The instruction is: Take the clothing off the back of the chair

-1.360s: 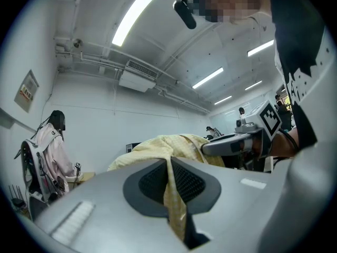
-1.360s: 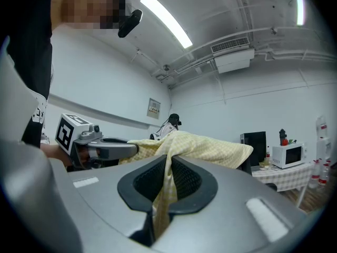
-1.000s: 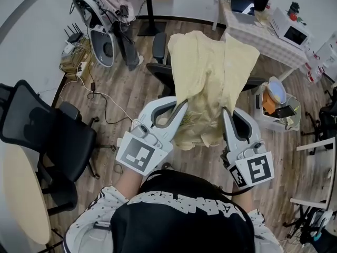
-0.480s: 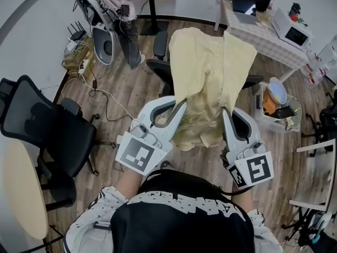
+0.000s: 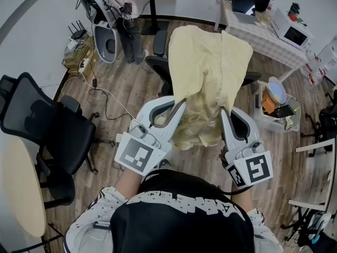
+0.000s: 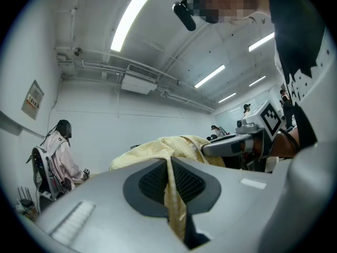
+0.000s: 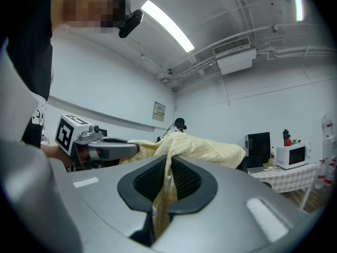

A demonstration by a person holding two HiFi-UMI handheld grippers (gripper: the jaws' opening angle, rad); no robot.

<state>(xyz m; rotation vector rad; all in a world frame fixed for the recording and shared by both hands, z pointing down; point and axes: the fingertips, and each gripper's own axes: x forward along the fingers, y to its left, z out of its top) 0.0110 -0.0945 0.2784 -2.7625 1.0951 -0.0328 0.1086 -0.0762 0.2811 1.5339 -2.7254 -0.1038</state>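
- Straight ahead in the head view, a yellow garment (image 5: 208, 67) is draped over the back of a dark office chair (image 5: 157, 66), with its lower end bunched between the two tools. Whether the cloth rests on the chair back or hangs just above it is hard to tell from this angle.
- Left tool (image 5: 182, 104) and right tool (image 5: 223, 109) point level at the garment's lower end, one at each side.
- Left gripper view: the jaws are closed on a fold of the yellow cloth, pinched between the dark pads (image 6: 152, 182).
- Right gripper view: its jaws likewise clamp a strip of the cloth. Beyond, a microwave (image 7: 291, 156) sits on a checked worktop (image 7: 285, 177).
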